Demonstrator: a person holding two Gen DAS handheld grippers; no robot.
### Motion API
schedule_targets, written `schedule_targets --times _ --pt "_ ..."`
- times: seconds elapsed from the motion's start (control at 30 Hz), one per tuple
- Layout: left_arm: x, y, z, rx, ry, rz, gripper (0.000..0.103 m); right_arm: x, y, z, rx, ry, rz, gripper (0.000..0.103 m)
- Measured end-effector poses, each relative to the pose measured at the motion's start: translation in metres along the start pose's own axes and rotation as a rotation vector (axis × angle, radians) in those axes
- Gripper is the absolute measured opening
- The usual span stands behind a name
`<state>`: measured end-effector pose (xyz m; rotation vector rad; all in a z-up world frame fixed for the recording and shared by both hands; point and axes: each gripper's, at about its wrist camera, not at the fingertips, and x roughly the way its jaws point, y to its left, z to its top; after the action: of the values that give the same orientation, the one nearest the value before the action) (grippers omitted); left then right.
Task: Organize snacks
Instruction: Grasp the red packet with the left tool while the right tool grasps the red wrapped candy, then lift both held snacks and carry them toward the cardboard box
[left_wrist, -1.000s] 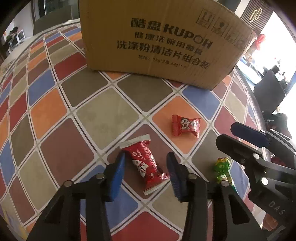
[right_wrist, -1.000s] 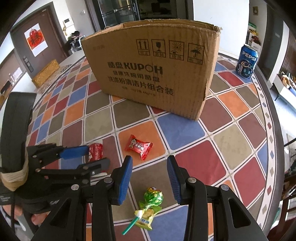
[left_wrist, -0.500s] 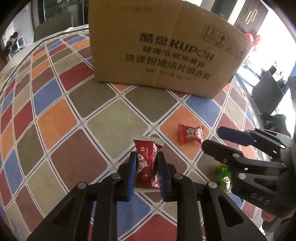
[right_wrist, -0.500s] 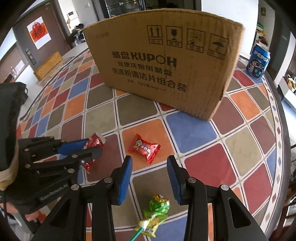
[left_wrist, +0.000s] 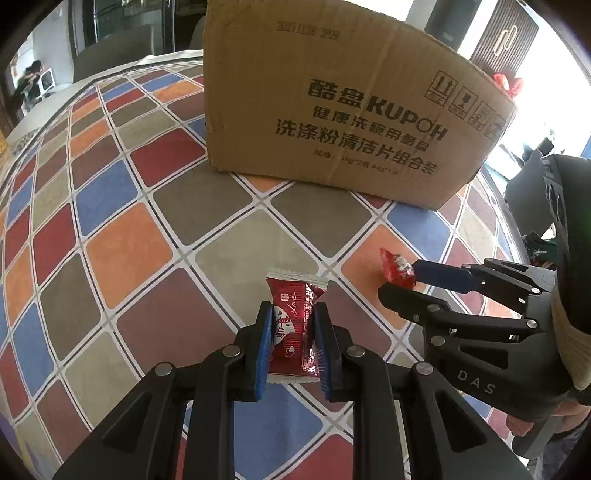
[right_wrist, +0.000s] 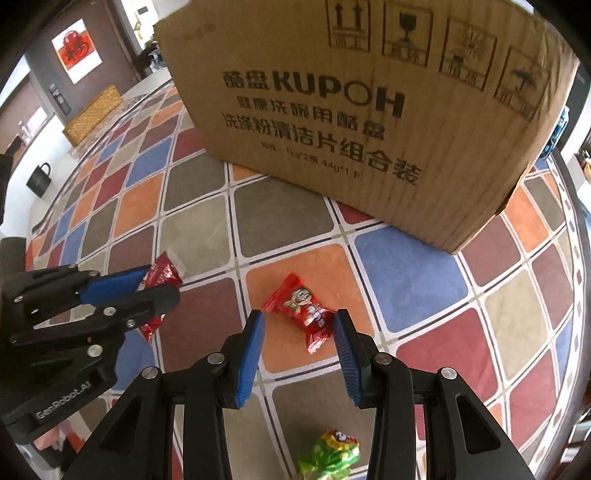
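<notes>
My left gripper (left_wrist: 293, 310) is shut on a dark red snack packet (left_wrist: 295, 291), whose top sticks out above the blue pads. It is also seen from the side in the right wrist view: the left gripper (right_wrist: 159, 284) and the red packet (right_wrist: 162, 273). A small red candy (right_wrist: 299, 301) lies on an orange tile. My right gripper (right_wrist: 299, 321) stands open with a finger on either side of the candy, just above the cloth. In the left wrist view the right gripper (left_wrist: 402, 280) is at the red candy (left_wrist: 395, 267). A green lollipop (right_wrist: 332, 454) lies behind the right fingers.
A large cardboard box (left_wrist: 351, 110) marked KUPOH stands upright just beyond both snacks, also in the right wrist view (right_wrist: 369, 110). The table wears a chequered cloth (left_wrist: 129, 251). A blue can (right_wrist: 557, 129) peeks out behind the box's right corner. The table edge curves along the right.
The left jaws closed on the red packet, which now stands upright between the pads. The right gripper moved forward and down from over the lollipop to the red candy.
</notes>
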<state>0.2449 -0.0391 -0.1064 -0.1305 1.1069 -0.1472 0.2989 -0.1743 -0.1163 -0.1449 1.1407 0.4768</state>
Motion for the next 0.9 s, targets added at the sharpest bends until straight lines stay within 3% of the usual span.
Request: schedule_targets --times 0.27,0.33,0.5,0.9 --pt "-0.001 0.001 0.001 0.003 -0.010 -0.009 0.022 0.003 -0.001 0.005 0.008 -0.019 -0.016 0.039" --pt "-0.002 0.001 0.001 0.005 -0.013 -0.007 0.022 0.003 0.000 0.005 0.000 -0.023 -0.024 0.023" --pt "-0.004 0.000 0.000 0.017 -0.026 -0.003 0.022 0.002 0.000 0.001 -0.002 -0.038 -0.024 0.009" --pt "-0.014 -0.005 -0.001 0.037 -0.058 -0.005 0.022 -0.018 0.006 -0.006 -0.001 -0.089 -0.017 0.004"
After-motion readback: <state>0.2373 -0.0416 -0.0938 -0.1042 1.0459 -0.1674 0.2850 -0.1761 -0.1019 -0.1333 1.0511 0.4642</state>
